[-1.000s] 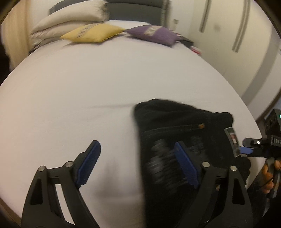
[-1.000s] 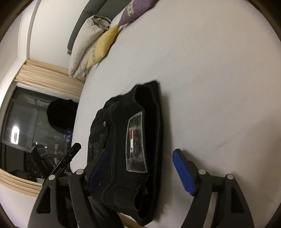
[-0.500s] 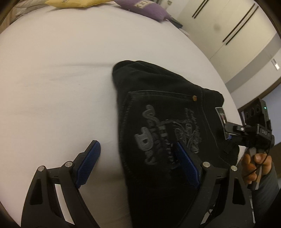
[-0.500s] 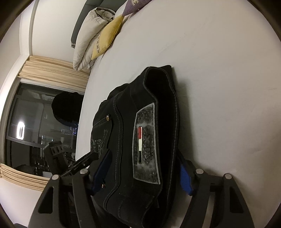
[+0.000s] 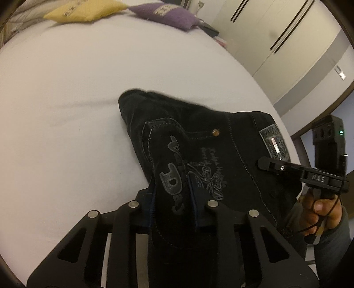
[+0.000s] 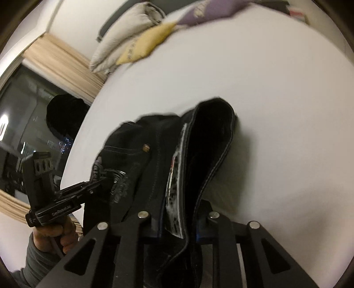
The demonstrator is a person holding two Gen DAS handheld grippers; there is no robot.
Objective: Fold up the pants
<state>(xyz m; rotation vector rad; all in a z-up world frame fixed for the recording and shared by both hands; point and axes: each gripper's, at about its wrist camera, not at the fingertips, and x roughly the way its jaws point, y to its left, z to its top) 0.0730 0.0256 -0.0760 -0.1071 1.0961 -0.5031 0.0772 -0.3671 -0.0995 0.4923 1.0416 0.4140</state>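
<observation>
Our left gripper (image 5: 173, 212) is clamped on the folded black jeans (image 5: 212, 159) at six o'clock of its own view, both fingers pressed into the cloth on either side of the embroidered back pocket (image 5: 177, 177). Our right gripper (image 6: 178, 223) is likewise closed on the jeans, pinching the waistband (image 6: 212, 168) and its grey leather patch (image 6: 176, 195) at six o'clock of the right wrist view. In the left wrist view the right gripper appears again at three o'clock, its black body marked DAS, held in our right hand (image 5: 320, 210), its tip lying over the jeans just below the patch. In the right wrist view our left hand (image 6: 55, 234) shows at eight o'clock. The jeans lie in a thick folded bundle on the near edge of the white bed (image 5: 77, 99), pocket side up, a brass rivet (image 5: 215, 132) showing on the pocket's edge. Farther off, at twelve o'clock, a yellow cushion (image 5: 84, 11) and a purple cushion (image 5: 163, 14) sit side by side at the bed's head, with pale pillows (image 6: 126, 35) stacked next to them. White wardrobe doors (image 5: 287, 44) stand at two o'clock; a dark window (image 6: 26, 137) with a beige curtain (image 6: 64, 59) fills nine o'clock of the right wrist view.
</observation>
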